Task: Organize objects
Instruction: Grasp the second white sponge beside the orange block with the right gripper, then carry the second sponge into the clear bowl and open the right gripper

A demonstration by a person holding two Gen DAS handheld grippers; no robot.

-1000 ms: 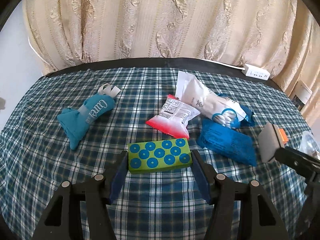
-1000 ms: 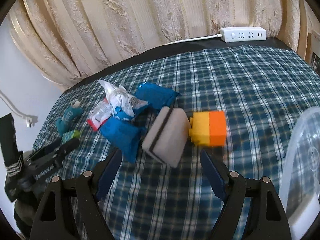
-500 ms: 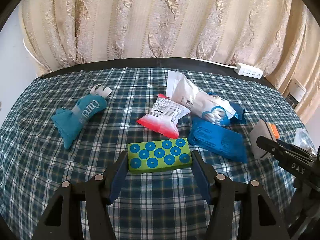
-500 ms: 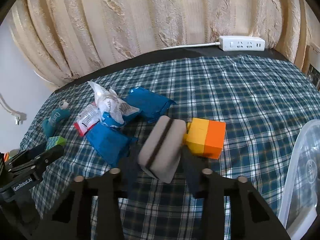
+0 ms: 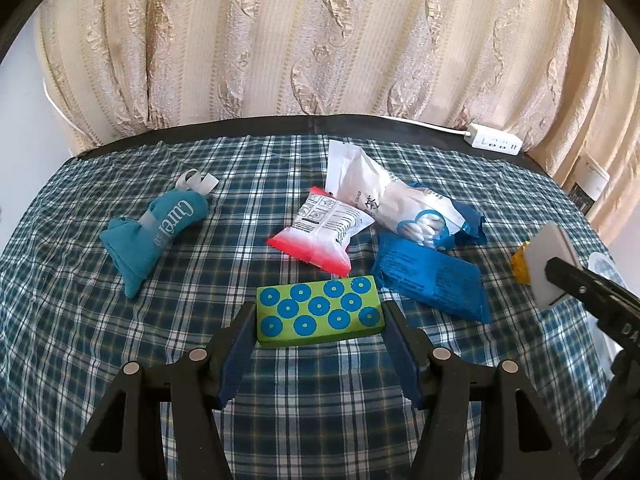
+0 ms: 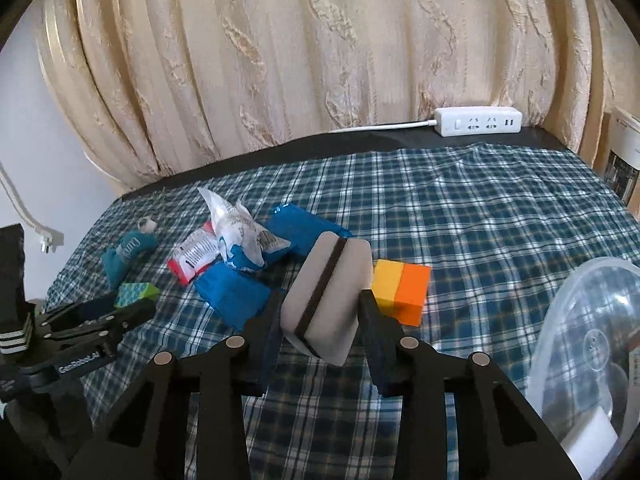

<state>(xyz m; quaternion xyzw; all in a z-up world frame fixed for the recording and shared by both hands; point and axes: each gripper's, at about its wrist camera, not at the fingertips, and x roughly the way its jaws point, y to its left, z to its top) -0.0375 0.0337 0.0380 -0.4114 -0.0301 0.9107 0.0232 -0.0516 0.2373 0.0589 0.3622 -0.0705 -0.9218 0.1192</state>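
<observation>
My left gripper (image 5: 320, 322) is shut on a green block with blue dots (image 5: 320, 308), one pad at each short end, low over the plaid cloth (image 5: 120, 340). The right wrist view shows the same block (image 6: 136, 294) at the far left. My right gripper (image 6: 321, 306) is shut on a grey pad with a black band (image 6: 332, 276), tilted and held just above the cloth. Right behind the pad sits a yellow and orange block (image 6: 404, 286). The left wrist view shows the pad (image 5: 550, 256) at the right edge, with the yellow block (image 5: 520, 266) behind it.
A red and white packet (image 5: 324, 232), a white bag (image 5: 392, 204) and two blue packets (image 5: 432, 280) are heaped mid-table. A teal pouch (image 5: 156, 232) lies to the left. A clear plastic tub (image 6: 592, 340) stands at the right edge. A power strip (image 6: 478, 120) lies by the curtain.
The right jaws closed on the grey pad and raised it slightly off the cloth. The left gripper kept its hold on the green block without moving.
</observation>
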